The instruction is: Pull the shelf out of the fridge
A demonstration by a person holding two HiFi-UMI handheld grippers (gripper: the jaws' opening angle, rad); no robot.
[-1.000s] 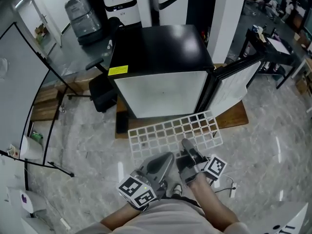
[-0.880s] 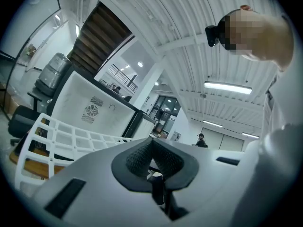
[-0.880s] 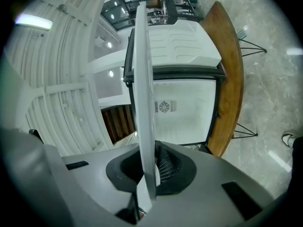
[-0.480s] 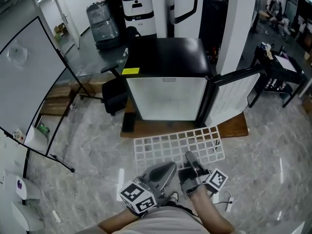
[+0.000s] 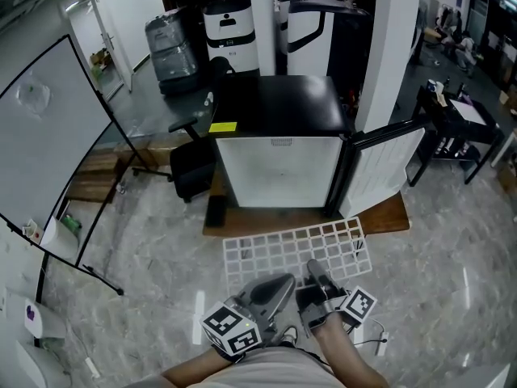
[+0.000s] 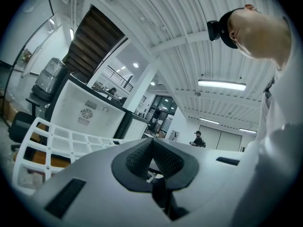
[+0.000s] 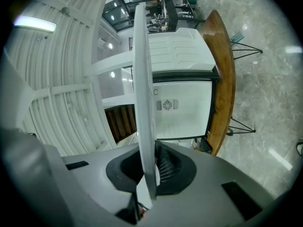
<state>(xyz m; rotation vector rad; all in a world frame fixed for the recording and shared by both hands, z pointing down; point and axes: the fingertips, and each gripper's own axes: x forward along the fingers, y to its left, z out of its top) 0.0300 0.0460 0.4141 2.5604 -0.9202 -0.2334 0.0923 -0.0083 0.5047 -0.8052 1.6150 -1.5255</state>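
1. Right gripper view: the right hand-held gripper [image 7: 149, 167] has its jaws almost closed. They are clamped on one edge of the white grid shelf [image 7: 143, 79]. The shelf rises edge-on from between the ribbed pads, up the middle of the view.
2. Left gripper view: the left hand-held gripper [image 6: 152, 157] has its jaws together, pad against pad, with nothing between them. It is tilted upward towards the ceiling, and the shelf's grid shows beyond it on the left.
3. In the head view both hand-held grippers sit low and central, side by side, close to the person's body. The right one is at the near long edge of the shelf. The left one is just beside it, and whether it touches the shelf cannot be told.
4. The shelf is completely out of the fridge [image 5: 279, 103]. It is held roughly level above the marble-patterned floor [image 5: 145, 241], between the person and the wooden platform [image 5: 392, 210]. In this view its far edge overlaps the platform's front edge.
5. The small black-topped fridge stands on the platform with its white interior facing the person. Its door [image 5: 388, 164] is swung open at the platform's right end.
6. A black office chair [image 5: 190, 164] stands at the platform's left end. A whiteboard [image 5: 40, 136] on a stand is further left on the floor.
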